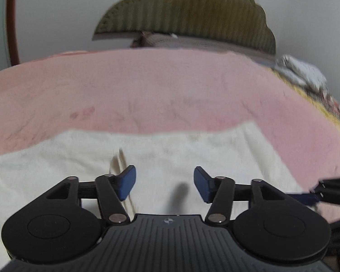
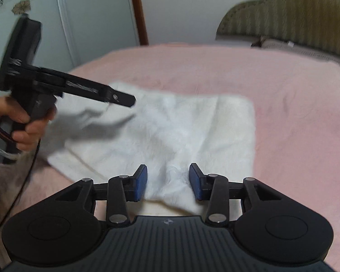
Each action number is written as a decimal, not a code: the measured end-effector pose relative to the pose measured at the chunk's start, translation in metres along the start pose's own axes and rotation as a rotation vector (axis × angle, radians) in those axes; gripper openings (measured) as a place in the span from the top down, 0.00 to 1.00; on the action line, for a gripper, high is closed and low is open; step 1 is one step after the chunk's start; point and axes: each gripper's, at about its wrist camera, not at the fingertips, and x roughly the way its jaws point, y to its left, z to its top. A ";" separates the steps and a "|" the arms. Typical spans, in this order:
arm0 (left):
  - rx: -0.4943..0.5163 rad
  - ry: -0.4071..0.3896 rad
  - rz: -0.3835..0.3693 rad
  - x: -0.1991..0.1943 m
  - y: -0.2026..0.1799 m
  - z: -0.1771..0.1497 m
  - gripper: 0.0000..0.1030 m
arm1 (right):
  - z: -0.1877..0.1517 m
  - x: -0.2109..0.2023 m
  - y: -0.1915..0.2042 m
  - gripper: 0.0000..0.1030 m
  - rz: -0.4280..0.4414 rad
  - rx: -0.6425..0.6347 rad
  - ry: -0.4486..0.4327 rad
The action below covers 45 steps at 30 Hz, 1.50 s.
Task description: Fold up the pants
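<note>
White pants (image 2: 170, 131) lie folded into a rough rectangle on the pink bedspread (image 2: 294, 104). In the left wrist view they (image 1: 170, 158) fill the lower half. My left gripper (image 1: 165, 184) is open and empty, held just above the pants. It also shows from the side in the right wrist view (image 2: 124, 98), over the pants' left part, held by a hand. My right gripper (image 2: 168, 182) is open and empty above the near edge of the pants; its tip (image 1: 306, 197) shows at the right edge of the left wrist view.
An olive ribbed headboard (image 1: 185, 11) stands at the far end of the bed. A patterned blanket (image 1: 317, 86) lies at the right side. A floral wardrobe door (image 2: 56, 11) and a brown post (image 2: 139, 11) stand to the left.
</note>
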 end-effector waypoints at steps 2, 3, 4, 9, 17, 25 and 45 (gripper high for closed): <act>0.034 0.057 0.046 0.005 -0.001 -0.013 0.40 | 0.000 -0.003 -0.001 0.60 0.005 0.033 -0.006; 0.054 0.043 0.076 0.000 -0.001 -0.020 0.39 | 0.003 -0.006 0.000 0.60 0.001 0.042 -0.012; 0.066 0.028 0.087 -0.005 -0.001 -0.024 0.38 | 0.005 -0.010 0.004 0.60 -0.004 0.034 -0.027; 0.004 0.007 0.118 -0.028 0.024 -0.037 0.36 | 0.021 -0.021 0.037 0.60 0.064 -0.037 -0.092; -0.410 0.001 -0.031 -0.057 0.097 -0.036 0.35 | 0.015 0.029 0.136 0.62 0.042 -0.462 -0.019; -0.470 -0.013 -0.094 -0.059 0.099 -0.039 0.34 | 0.009 0.048 0.158 0.82 -0.048 -0.555 -0.059; -0.261 0.020 -0.101 0.023 0.053 0.003 0.30 | 0.033 -0.026 0.069 0.73 0.067 -0.116 -0.097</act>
